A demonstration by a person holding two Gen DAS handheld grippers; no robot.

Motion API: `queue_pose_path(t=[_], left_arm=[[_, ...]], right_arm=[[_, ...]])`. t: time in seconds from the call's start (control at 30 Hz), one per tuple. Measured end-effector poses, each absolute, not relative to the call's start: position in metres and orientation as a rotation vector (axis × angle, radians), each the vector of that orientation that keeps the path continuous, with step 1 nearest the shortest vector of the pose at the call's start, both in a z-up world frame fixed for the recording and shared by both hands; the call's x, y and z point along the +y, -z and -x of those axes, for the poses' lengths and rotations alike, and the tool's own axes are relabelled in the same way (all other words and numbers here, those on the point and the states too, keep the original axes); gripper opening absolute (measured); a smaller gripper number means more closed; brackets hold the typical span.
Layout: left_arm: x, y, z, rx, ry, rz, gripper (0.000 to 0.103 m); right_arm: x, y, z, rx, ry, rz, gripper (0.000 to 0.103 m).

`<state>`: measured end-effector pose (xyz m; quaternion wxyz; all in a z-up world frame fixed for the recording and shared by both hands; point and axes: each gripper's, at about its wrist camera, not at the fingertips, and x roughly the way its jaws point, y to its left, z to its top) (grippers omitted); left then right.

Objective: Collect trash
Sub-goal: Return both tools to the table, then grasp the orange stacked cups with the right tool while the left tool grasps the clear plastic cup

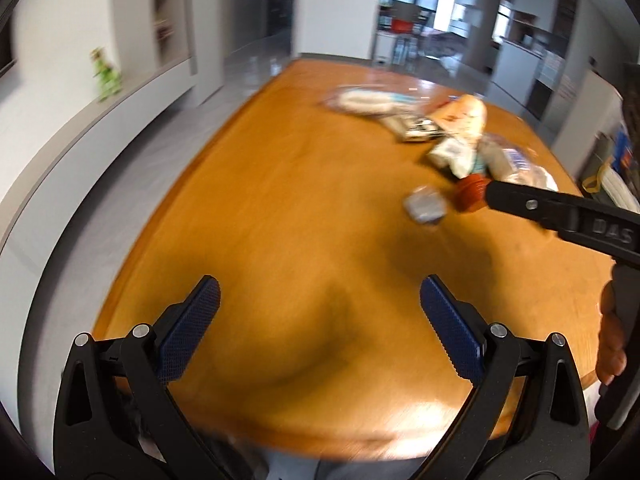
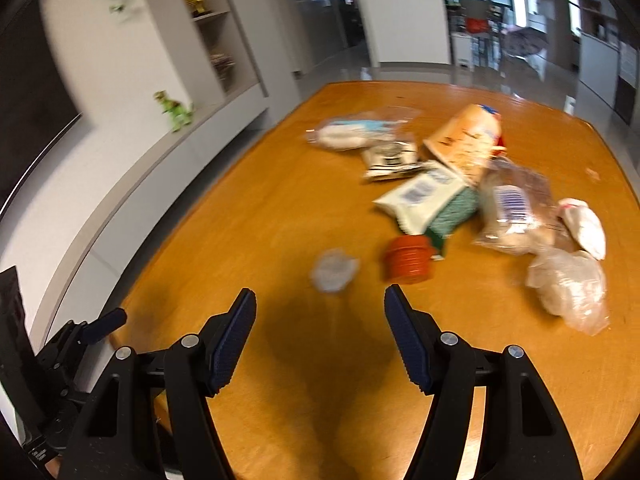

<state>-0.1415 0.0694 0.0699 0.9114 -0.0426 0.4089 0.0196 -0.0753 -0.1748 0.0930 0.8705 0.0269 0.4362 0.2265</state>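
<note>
From the left wrist view, my left claw point(image 1: 320, 312) stood released, jaws wide apart and holding nothing, over a bare stretch of the wooden surface point(image 1: 248, 208). The trash lay well ahead of it and to its right: a small crumpled grey wrapper point(image 1: 426, 204) closest, an orange ribbed cap point(image 1: 471, 192) just beyond, then a blurred heap of packets. My right claw point(image 1: 494, 196) reached in from the right, its tip beside that cap.

From the right wrist view, my right claw point(image 2: 320, 320) was also released and empty. The grey wrapper point(image 2: 334, 269) sat just ahead, almost between the fingertips; the orange cap point(image 2: 408, 260) lay ahead of the right finger. Further ahead were a white packet point(image 2: 420, 198), a tipped paper cup point(image 2: 466, 142) and clear plastic bags point(image 2: 568, 284) off to the right.

I judged the wrapper light and soft, likely to crush, so I would pinch it across its bunched middle. The cap looked stiff and possibly slippery; I would take it across its ribbed sides. The bags seemed flimsy, best gripped at a gathered fold.
</note>
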Motion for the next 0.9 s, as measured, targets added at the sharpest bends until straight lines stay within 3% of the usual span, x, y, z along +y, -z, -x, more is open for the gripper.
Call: queue_pose_path(t=[0.3, 0.47, 0.63, 0.67, 0.9], left_arm=[[0.030, -0.051, 0.077, 0.869, 0.092, 0.058, 0.097], [0.028, -0.046, 0.068, 0.883, 0.109, 0.045, 0.097], [0.030, -0.041, 0.071, 0.896, 0.114, 0.051, 0.097], [0.029, -0.040, 0.070, 0.899, 0.117, 0.051, 0.097], [0.004, -0.039, 0.051, 0.903, 0.165, -0.004, 0.097]], right_arm=[[-0.199, -0.056, 0.020, 0.993, -0.401, -0.091, 0.067], [-0.191, -0.043, 0.013, 1.024, -0.403, -0.075, 0.051], [-0.191, -0.041, 0.014, 1.013, -0.419, -0.075, 0.044], [-0.193, -0.040, 0.010, 1.014, -0.426, -0.096, 0.037], [-0.223, -0.055, 0.020, 0.968, -0.432, -0.203, 0.037]])
